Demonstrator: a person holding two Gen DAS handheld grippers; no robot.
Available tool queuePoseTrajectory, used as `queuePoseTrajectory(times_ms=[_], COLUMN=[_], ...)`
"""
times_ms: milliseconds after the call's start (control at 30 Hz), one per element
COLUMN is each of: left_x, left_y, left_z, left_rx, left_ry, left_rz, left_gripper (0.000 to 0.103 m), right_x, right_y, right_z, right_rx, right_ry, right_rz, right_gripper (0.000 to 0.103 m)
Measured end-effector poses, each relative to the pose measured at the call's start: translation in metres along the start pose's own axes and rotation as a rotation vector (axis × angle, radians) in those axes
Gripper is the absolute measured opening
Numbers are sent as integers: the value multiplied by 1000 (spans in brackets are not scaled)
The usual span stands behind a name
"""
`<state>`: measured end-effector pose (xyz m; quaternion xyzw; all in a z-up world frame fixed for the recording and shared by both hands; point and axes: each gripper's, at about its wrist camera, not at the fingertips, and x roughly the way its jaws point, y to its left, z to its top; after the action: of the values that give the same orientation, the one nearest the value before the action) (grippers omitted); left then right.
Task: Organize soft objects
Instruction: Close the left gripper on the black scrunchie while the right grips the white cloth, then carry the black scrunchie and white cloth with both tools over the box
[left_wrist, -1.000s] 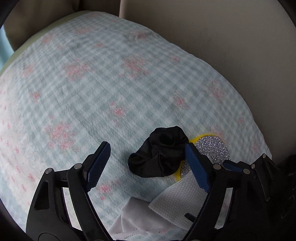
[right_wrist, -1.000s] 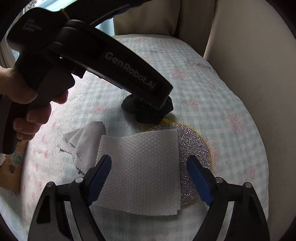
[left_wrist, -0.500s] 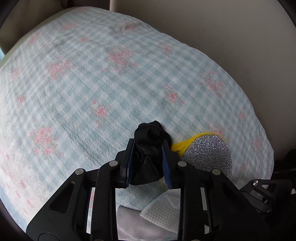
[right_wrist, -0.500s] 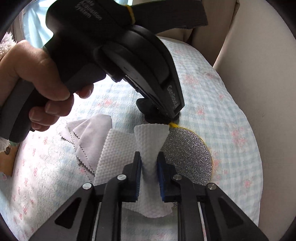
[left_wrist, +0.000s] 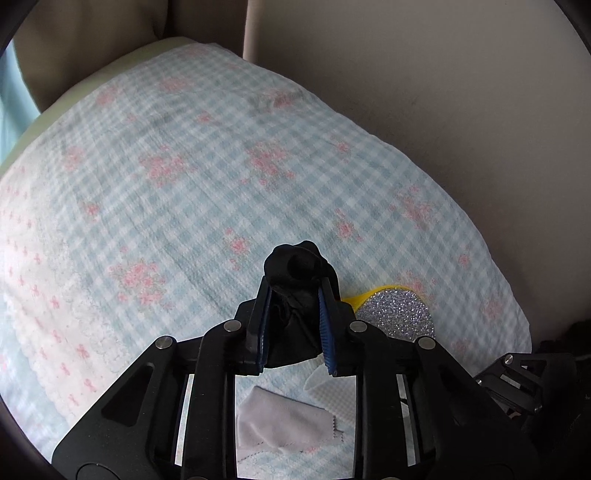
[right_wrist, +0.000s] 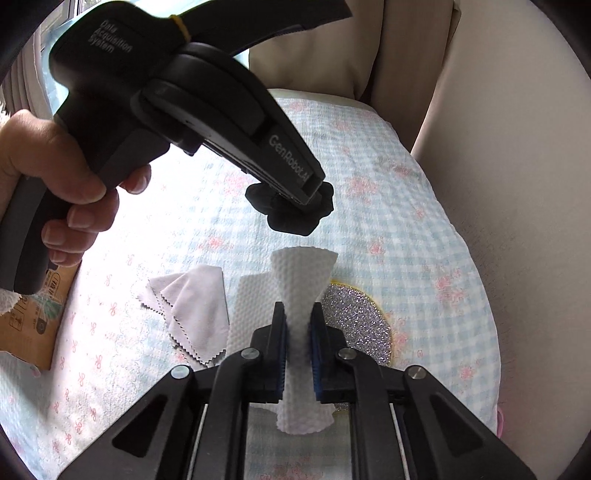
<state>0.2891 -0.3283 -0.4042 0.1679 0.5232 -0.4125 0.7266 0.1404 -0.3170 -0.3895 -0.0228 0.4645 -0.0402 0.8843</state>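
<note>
White embossed paper towel (right_wrist: 301, 291) is clamped between my right gripper (right_wrist: 297, 334) fingers, lifted above the glitter pad (right_wrist: 356, 323). Beyond, my left gripper (left_wrist: 295, 314) fingers pinch the black scrunchie (left_wrist: 295, 269) over the checked floral cover (left_wrist: 184, 166).

We see a black scrunchie (left_wrist: 295, 291), bunched and lifted; a white paper towel (right_wrist: 301, 295), pinched upright; a grey cloth (right_wrist: 195, 310) and glitter pad (right_wrist: 356, 325) lying flat.
</note>
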Motion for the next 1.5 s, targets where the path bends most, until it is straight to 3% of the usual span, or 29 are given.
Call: queuePoseTrajectory(times_ms=[433, 767, 1200, 1500], left_x=[-133, -261, -379, -430], left_y=[-5, 7, 55, 119], left_z=[-10, -85, -210, -289], left_rx=[-102, -288, -477, -498], left_ry=[-133, -260, -321, -303], left_rz=[71, 156, 290, 328], left_gripper=[20, 20, 20, 20], right_x=[-105, -184, -246, -250], right_y=[-2, 18, 123, 231], right_z=[39, 77, 114, 132], right_rx=[37, 44, -24, 1], right_ry=[-76, -117, -146, -110], right_rz=[29, 126, 280, 332], right_gripper=[10, 10, 10, 10])
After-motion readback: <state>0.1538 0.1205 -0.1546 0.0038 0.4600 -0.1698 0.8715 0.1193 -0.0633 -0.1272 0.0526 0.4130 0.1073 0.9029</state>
